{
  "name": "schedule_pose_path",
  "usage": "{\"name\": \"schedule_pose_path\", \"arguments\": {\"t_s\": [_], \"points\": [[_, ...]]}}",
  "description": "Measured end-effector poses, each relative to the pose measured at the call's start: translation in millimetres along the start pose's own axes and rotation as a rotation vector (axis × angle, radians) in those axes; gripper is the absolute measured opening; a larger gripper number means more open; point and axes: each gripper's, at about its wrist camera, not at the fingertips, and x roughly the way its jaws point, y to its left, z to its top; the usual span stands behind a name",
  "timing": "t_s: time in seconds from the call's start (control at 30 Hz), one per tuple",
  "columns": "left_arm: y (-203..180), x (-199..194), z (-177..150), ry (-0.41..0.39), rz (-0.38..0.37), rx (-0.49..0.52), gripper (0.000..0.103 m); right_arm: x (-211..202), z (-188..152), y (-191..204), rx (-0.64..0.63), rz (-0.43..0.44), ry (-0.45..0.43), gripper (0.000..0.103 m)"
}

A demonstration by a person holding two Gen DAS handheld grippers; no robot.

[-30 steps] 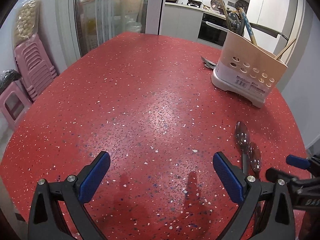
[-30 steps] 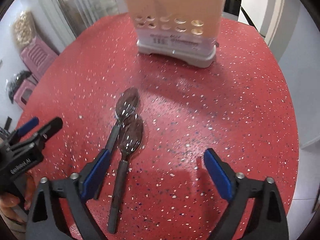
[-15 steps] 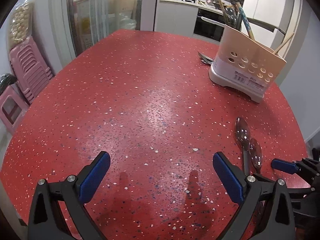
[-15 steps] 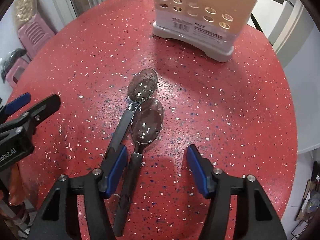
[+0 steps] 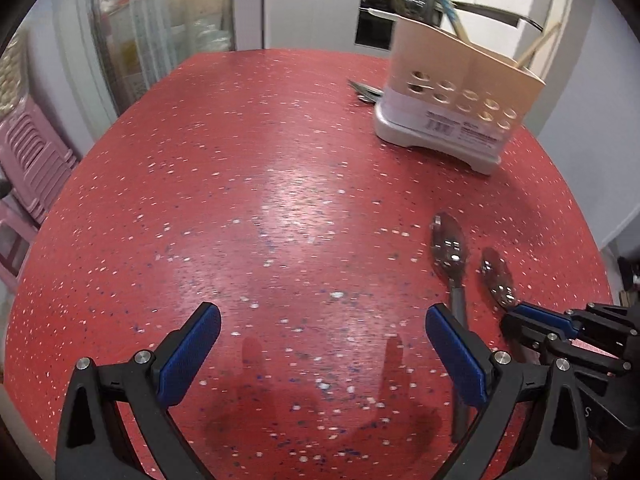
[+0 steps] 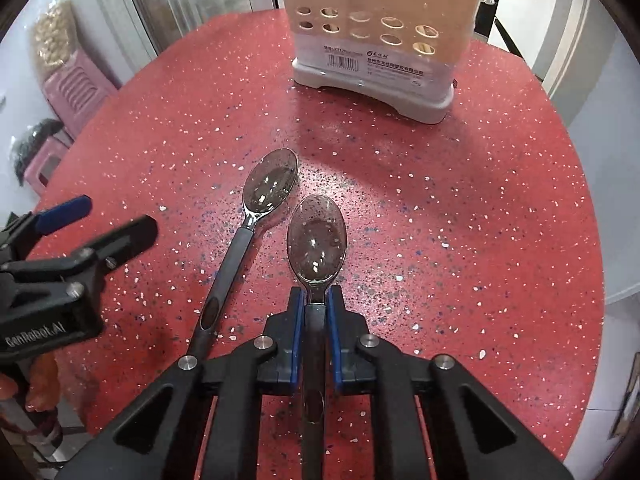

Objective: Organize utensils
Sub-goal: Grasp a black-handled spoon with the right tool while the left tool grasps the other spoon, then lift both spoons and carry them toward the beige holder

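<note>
While the left gripper (image 5: 320,354) is hovering wide open and empty over the table (image 5: 240,200), the right gripper (image 6: 316,320) has just been closing and is now clamping the near spoon (image 6: 317,236) by the neck below its bowl. The far spoon (image 6: 256,216) is lying just beside it, nearer the holder (image 6: 376,40), which is standing upright with utensils inside.

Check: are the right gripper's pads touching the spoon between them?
Touching. The right wrist view shows the right gripper, its jaws having just closed, with both blue pads pressed against the neck of the nearer spoon.
</note>
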Motion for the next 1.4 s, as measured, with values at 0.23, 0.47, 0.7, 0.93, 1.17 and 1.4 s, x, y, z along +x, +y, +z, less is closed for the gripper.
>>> {"name": "schedule_pose_path", "arguments": {"t_s": [0.23, 0.47, 0.7, 0.93, 1.17, 1.4], "points": [[-30.8, 12.9, 8.9, 0.048, -0.010, 0.050, 0.103, -8.4, 2.0, -29.3, 0.066, 0.090, -0.035, 0.012], [-54.8, 26.4, 10.0, 0.104, -0.036, 0.091, 0.101, -22.9, 1.7, -51.0, 0.117, 0.112, -0.070, 0.012], [-81.2, 30.3, 9.8, 0.118, -0.011, 0.169, 0.095, -34.1, -8.4, -64.9, 0.150, 0.127, -0.080, 0.012], [-87.1, 34.1, 14.1, 0.133, -0.017, 0.173, 0.095, -31.9, -7.4, -68.4, 0.159, 0.138, -0.085, 0.012], [-92.5, 37.7, 20.6, 0.145, -0.030, 0.188, 0.093, -33.7, -8.5, -71.5, 0.164, 0.147, -0.089, 0.012], [-99.1, 33.4, 24.6, 0.150, -0.063, 0.226, 0.051, -35.9, -8.2, -74.7, 0.173, 0.154, -0.096, 0.012]]}}
